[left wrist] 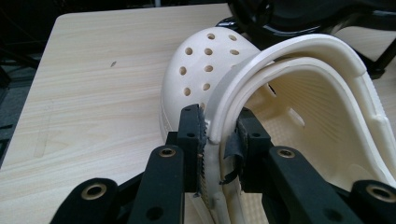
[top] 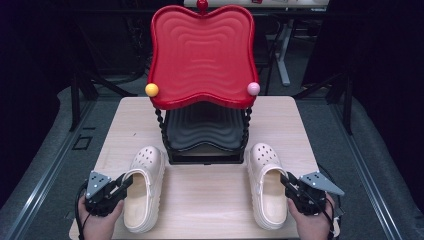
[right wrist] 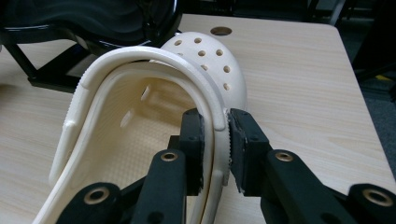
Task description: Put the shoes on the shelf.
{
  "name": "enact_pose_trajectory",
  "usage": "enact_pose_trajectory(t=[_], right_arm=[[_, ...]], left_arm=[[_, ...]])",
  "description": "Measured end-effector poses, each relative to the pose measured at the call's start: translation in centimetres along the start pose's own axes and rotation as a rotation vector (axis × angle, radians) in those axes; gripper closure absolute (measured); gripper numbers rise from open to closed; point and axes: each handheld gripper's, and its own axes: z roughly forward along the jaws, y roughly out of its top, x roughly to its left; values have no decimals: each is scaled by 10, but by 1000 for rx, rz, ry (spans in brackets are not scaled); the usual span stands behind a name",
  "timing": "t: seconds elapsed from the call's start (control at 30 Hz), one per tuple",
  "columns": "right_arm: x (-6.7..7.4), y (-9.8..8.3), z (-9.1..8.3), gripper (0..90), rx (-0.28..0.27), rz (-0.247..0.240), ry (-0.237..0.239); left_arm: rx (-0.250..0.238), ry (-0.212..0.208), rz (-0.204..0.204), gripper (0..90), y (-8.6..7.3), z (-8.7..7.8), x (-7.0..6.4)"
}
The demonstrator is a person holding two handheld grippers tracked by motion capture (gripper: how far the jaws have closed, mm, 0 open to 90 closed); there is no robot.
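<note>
Gripping both clogs at once, one per hand. Left gripper (top: 121, 186) is clamped on the outer side wall of the left clog (top: 143, 187), where the heel strap folds forward over the collar; the left gripper view has one jaw outside the wall, one inside, pads pressing. Right gripper (top: 289, 184) is clenched the same way on the outer wall of the right clog (top: 267, 186). Both clogs sit at the near half of the table (top: 210, 200), toes pointing away, flanking the base of the two-tier stand (top: 205, 150).

Judgement: this is the lift step. The wall is soft foam and each grip is off to one side, so each clog will probably sag inward. Advice: raise both hands evenly and slowly. Beyond, the black lower tray (top: 204, 131) sits under the red upper tray (top: 201, 57); keep toes clear of the twisted posts if heading there.
</note>
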Motion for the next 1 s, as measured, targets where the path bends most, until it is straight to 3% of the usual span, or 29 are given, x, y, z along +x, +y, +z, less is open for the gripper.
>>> enact_pose_trajectory(t=[0.2,0.5,0.7,1.0], right_arm=[[6,0,-20,756,-18,3,10],[16,2,-41,758,-63,12,37],[22,2,-45,759,-73,18,58],[41,11,-42,761,-84,-14,114]], left_arm=[[-20,-22,-14,755,2,-19,-7],[-59,-48,-33,756,3,-34,-15],[-71,-71,-36,757,5,-37,-22],[-92,-122,-16,758,15,-34,-41]])
